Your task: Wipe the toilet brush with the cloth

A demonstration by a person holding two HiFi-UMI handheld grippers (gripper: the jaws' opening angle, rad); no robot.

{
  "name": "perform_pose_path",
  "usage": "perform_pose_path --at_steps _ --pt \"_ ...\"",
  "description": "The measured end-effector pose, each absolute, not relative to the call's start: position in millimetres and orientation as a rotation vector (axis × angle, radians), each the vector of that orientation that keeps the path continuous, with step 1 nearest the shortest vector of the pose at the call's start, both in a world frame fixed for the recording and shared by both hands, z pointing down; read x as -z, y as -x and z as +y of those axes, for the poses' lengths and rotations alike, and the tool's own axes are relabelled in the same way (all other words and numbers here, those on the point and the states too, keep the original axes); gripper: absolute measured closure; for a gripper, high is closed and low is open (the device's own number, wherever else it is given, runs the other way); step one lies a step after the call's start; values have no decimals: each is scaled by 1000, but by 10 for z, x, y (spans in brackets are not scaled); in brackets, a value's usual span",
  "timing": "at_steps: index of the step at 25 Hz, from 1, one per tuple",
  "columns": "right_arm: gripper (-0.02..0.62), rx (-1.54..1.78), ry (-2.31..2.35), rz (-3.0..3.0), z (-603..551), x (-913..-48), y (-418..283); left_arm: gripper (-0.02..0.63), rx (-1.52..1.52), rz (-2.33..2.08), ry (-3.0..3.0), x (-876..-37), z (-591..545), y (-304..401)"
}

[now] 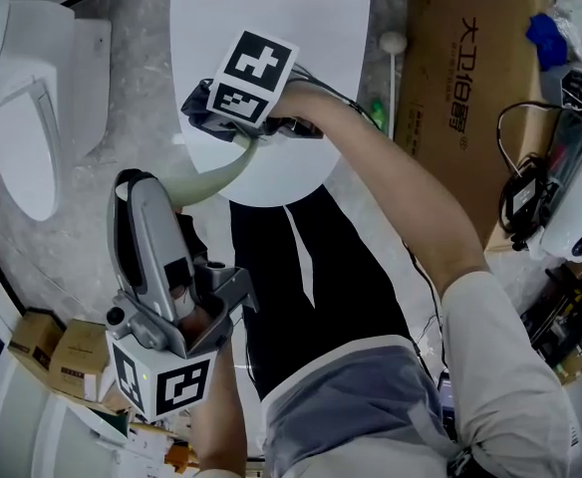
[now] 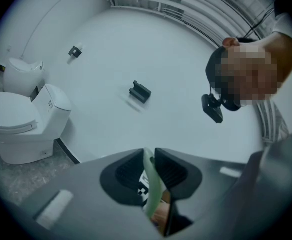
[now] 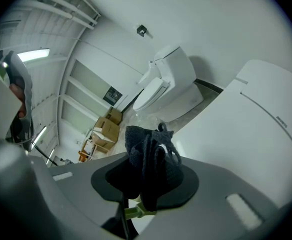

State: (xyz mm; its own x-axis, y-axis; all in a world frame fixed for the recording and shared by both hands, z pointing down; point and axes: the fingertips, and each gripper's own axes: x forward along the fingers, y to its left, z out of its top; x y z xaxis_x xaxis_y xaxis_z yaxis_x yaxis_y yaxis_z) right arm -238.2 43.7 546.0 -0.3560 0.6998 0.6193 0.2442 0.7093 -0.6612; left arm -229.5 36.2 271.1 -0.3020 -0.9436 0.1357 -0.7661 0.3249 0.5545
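Directly ahead of the person stands a white ceramic toilet with its lid closed (image 1: 301, 28) (image 3: 256, 129), taken here as the landmark. Right of this toilet lies a large brown cardboard box with printed characters (image 1: 460, 98). Left of the landmark, set apart from it on the speckled grey floor, is a second white toilet, also closed (image 1: 32, 118) (image 3: 166, 84). Nearer the person than the landmark are the person's black-trousered legs (image 1: 321, 307). Two small brown cartons (image 1: 57, 347) sit on the floor well to the near left of it.

The left gripper (image 1: 144, 185) (image 2: 150, 158), grey with a marker cube at its base, is held near the landmark's front rim, on the near-left side. Its jaws are closed onto the thin pale-green curved plastic toilet brush (image 1: 211, 175) (image 2: 152, 181), which passes edge-on between the ribbed pads. From there the brush arcs up and across to the front edge of the landmark's lid.

The right gripper (image 1: 214, 120) (image 3: 148, 181) is over that front edge of the lid, its marker cube facing up. Its jaws are clamped on a dark knitted cloth (image 3: 148, 146), bunched between the pads and standing up past them. A short pale-green piece of the brush (image 3: 136, 213) shows just beneath the cloth, at the base of the jaws.
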Motion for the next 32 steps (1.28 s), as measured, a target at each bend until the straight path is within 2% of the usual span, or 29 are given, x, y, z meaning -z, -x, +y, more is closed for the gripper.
perform_pose_path --at_steps 32 --pt "480 -796 559 -1913 -88 -5531 2287 606 572 -2132 -1531 -2712 243 2275"
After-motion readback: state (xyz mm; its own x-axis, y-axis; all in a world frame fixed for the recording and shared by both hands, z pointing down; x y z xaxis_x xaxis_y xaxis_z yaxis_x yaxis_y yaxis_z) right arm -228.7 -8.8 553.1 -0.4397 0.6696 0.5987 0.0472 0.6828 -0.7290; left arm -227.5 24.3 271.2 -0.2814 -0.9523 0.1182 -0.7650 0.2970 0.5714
